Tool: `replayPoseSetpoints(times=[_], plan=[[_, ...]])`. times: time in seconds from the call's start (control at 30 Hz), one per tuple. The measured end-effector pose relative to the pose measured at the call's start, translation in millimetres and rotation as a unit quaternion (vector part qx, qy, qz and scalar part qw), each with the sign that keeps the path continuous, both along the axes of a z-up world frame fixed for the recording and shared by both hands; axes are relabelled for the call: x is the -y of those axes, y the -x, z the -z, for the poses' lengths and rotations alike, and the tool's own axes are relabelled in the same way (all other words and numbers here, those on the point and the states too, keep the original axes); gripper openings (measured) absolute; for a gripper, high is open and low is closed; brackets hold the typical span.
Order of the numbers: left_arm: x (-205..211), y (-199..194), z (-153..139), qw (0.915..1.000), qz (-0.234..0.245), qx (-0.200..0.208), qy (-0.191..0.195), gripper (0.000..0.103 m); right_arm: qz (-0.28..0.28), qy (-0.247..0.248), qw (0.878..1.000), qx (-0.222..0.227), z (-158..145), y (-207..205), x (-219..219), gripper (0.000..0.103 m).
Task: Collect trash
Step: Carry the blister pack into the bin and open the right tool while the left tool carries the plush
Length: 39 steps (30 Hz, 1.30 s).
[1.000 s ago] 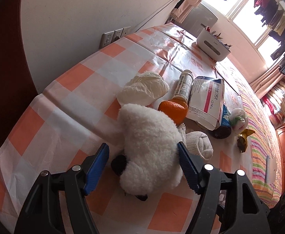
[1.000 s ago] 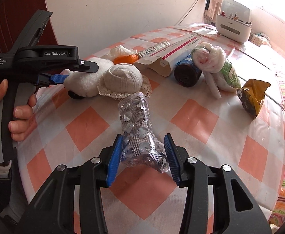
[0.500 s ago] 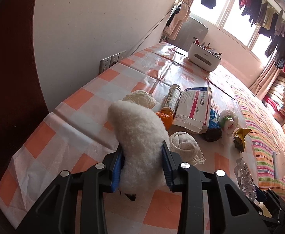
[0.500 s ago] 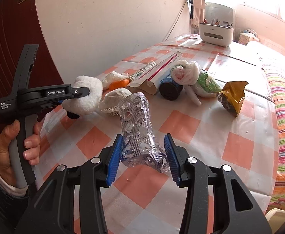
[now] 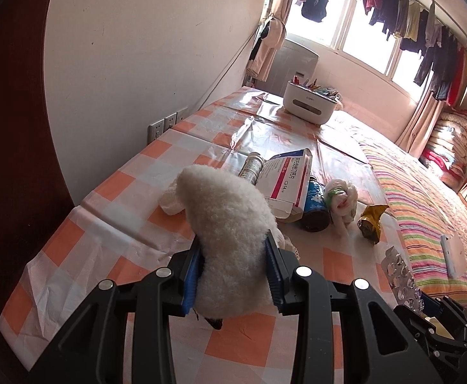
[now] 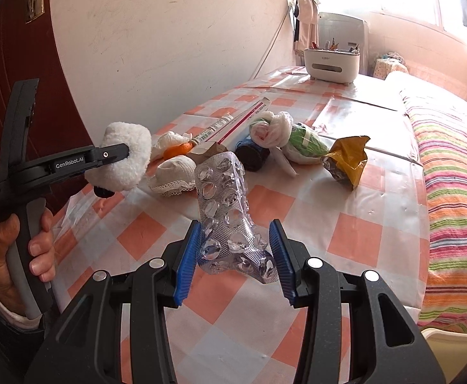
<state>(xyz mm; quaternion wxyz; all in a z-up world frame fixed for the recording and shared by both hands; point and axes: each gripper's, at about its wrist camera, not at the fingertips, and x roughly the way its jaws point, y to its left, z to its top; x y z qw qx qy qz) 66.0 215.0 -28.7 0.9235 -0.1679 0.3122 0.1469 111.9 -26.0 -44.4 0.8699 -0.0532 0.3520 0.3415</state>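
Left gripper (image 5: 235, 268): clenched on white fleecy slipper (image 5: 230, 230), blue pads pressed into both flanks of its near part, the fleece bulging past them; jaws just been closing, slipper between them. Slipper lifted clear of the table (image 5: 73, 246), far end rising up and away, a dark bit of sole showing under the pads. Same slipper seen side-on from the right wrist view, hanging in the air over the near left part of the table. Hand (image 6: 19, 256) wrapped around that gripper's handle. Right gripper (image 6: 235, 256): clamped on a spent silver blister pack (image 6: 227, 204), jaws partway in, pads squeezing the pack's crumpled lower end; rest of the pack standing up and leaning away, off the orange-and-white checked cloth. Left on the table, bunched toward its middle: rolled white sock with lace edge (image 6: 174, 172) nearest the slipper; orange (image 6: 177, 151) and crumpled white tissue (image 6: 169, 139) just behind it; small bottle (image 5: 251, 167) lying beside an opened medicine box (image 5: 286, 185); dark blue can (image 5: 313, 211) on its side against the box; knotted white plastic bag (image 6: 275, 134) with green bundle (image 6: 307, 139) beside it; yellow foil wrapper (image 6: 348, 160) toward the right edge. White caddy (image 6: 331, 64) at the far end. Striped bedding (image 6: 454, 166) along the right edge.
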Motion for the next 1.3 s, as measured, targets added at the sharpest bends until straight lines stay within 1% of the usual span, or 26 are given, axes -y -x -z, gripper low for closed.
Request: replayPoseSetpoints(times=[0.37, 0.67, 0.97, 1.3], plan=[[41, -3, -5, 0.9989, 0.042, 0.013, -0.018, 0.035, 0.05, -0.003, 0.999, 0.012, -6, 6, 45, 0.043], [82, -1, -13, 0.9953, 0.087, 0.029, -0.032, 0.035, 0.085, 0.004, 0.996, 0.022, -8, 18, 75, 0.043], [125, 3, -13, 0.9887, 0.139, 0.034, -0.045, 0.035, 0.128, 0.01, 0.991, 0.027, -9, 29, 110, 0.043], [172, 8, -9, 0.9778, 0.2, 0.036, -0.052, 0.035, 0.174, 0.019, 0.984, 0.038, -8, 44, 144, 0.043]])
